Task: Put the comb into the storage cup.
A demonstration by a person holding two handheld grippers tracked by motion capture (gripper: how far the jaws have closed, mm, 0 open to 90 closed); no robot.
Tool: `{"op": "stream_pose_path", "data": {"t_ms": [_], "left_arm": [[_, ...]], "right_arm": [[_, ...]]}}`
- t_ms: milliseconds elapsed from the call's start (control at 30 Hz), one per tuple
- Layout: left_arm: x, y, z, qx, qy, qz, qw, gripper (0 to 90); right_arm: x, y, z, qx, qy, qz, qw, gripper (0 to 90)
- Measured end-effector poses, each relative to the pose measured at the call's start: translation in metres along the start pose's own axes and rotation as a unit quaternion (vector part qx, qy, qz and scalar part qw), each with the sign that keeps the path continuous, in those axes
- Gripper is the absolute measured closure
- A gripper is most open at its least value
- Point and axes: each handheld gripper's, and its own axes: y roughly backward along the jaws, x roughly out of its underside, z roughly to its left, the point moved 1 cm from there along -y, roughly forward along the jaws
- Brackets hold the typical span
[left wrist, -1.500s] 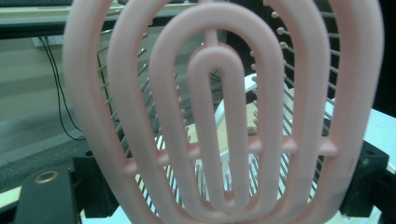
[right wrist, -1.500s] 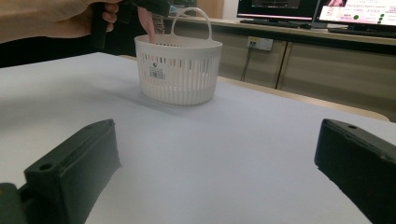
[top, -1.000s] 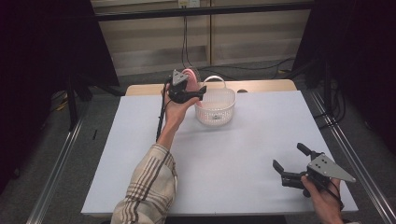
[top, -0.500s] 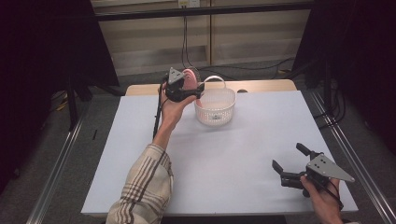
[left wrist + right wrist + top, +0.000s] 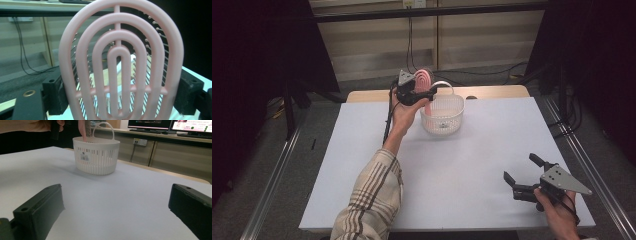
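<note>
The pink plastic hairbrush with concentric oval ribs [image 5: 120,65] is gripped between the jaws of the left gripper [image 5: 414,94] and is held upright, its handle end dipping inside the rim of the white slotted plastic basket with a hoop handle [image 5: 443,116] at the far side of the white surface [image 5: 462,165]. Compared with a second ago, the brush has been carried slightly further back and higher above the basket. A lift out of the basket seems more likely than a drop. The right gripper [image 5: 526,181] is rested low at the near right corner, jaws spread wide and empty.
</note>
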Motion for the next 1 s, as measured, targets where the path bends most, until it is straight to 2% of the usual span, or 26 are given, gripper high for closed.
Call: {"op": "stream_pose_path", "data": {"t_ms": [33,167,300,500,767,1000], "left_arm": [[0.0003,-0.0007,0.0015,-0.004,-0.003,0.002,1.0,17.7],[-0.0002,-0.003,0.0027,-0.011,0.007,0.002,0.9999,17.4],[-0.0016,-0.0053,0.0002,-0.011,-0.008,0.005,0.9999,16.8],[0.0,-0.0073,0.0009,-0.023,-0.024,0.008,0.9994,14.7],[0.0035,-0.0079,0.0039,-0.017,-0.012,0.019,0.9996,9.5],[0.0034,-0.0059,0.0055,-0.014,-0.012,0.022,0.9996,4.9]], "right_arm": [[0.0,0.0001,0.0002,0.0,0.0,0.0,1.0,0.0],[-0.0001,0.0002,0.0001,-0.001,-0.001,0.001,1.0,0.0],[0.0001,-0.0001,-0.0001,-0.001,-0.002,0.002,1.0,0.0],[-0.0001,0.0005,0.0003,-0.003,-0.002,0.0,1.0,0.0],[0.0,0.0003,0.0003,-0.004,-0.002,0.001,1.0,0.0],[0.0,0.0003,0.0004,-0.004,0.0,0.001,1.0,0.0]]}}
